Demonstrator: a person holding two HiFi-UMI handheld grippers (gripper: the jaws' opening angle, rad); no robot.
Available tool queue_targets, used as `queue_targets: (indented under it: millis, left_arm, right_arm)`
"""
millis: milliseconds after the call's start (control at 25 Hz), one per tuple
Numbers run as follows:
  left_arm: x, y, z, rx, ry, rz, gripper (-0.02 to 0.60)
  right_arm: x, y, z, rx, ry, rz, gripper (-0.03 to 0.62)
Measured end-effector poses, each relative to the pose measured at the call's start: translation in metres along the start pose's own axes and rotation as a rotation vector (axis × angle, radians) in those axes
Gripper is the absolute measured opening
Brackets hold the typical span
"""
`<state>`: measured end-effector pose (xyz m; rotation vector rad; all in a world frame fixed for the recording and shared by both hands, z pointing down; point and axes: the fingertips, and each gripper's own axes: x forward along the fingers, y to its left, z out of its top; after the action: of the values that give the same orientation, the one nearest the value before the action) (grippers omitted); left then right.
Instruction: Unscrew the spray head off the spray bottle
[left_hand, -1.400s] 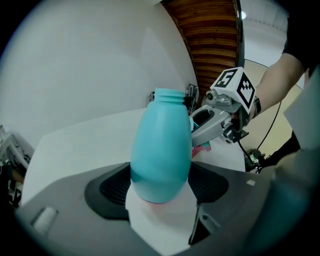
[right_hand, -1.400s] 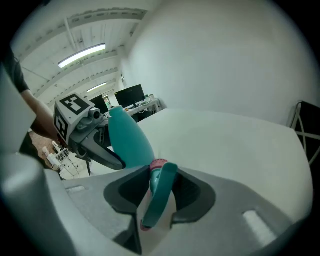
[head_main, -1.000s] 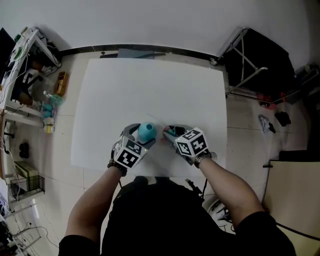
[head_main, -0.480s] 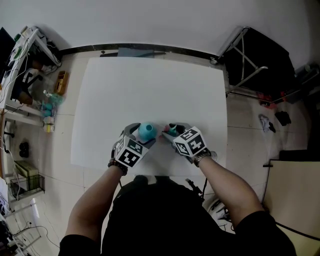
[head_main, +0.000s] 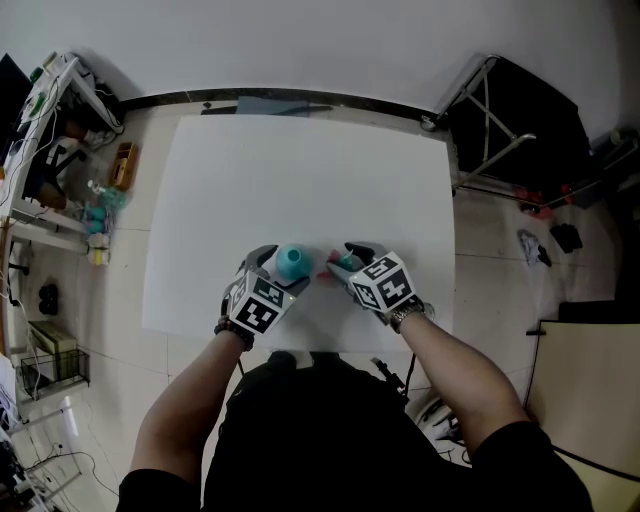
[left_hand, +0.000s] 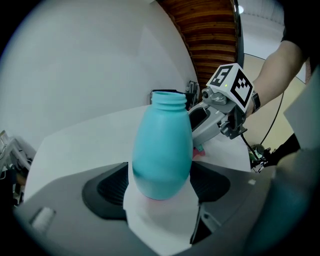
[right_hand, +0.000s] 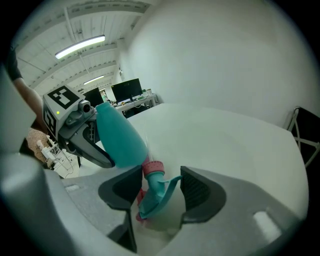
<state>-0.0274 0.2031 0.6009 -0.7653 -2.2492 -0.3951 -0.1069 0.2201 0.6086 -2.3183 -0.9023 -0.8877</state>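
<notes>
A teal spray bottle (head_main: 291, 262) stands upright on the white table (head_main: 300, 180), its threaded neck bare and open (left_hand: 169, 98). My left gripper (left_hand: 161, 182) brackets the bottle's base; its jaws have just been opening and stand wide, with a sliver of gap at the left pad. The teal spray head (right_hand: 155, 192) with its pink collar (right_hand: 153, 168) lies on the table between the jaws of my right gripper (right_hand: 160, 185). Those jaws have just been opening too, and the pads are off it. The two grippers sit side by side near the table's front edge (head_main: 345, 262).
A cluttered rack (head_main: 50, 130) stands on the floor left of the table. A black folding stand (head_main: 510, 120) is at the right rear. Small items lie on the floor at the right (head_main: 545, 235). The table's far half is bare white.
The right gripper's jaws have spread apart around the spray head and the gripper has rolled slightly. The bottle and left gripper stay where they were.
</notes>
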Motion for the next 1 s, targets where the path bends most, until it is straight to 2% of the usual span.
queue_targets:
  millis: [360,760,1000]
  left_arm:
    - [-0.008,0.002,0.0,-0.002,-0.018,0.012,0.411]
    - [-0.025,0.001,-0.003,-0.003,-0.056,0.022,0.399]
    - [-0.045,-0.001,0.004,-0.022,-0.115,0.021,0.368]
  right_arm:
    - [-0.009,-0.006,0.003,0.0,-0.014,-0.027,0.222]
    - [-0.026,0.01,0.012,-0.033,-0.073,-0.062,0.222]
    - [-0.038,0.025,0.015,-0.034,-0.102,-0.09,0.182]
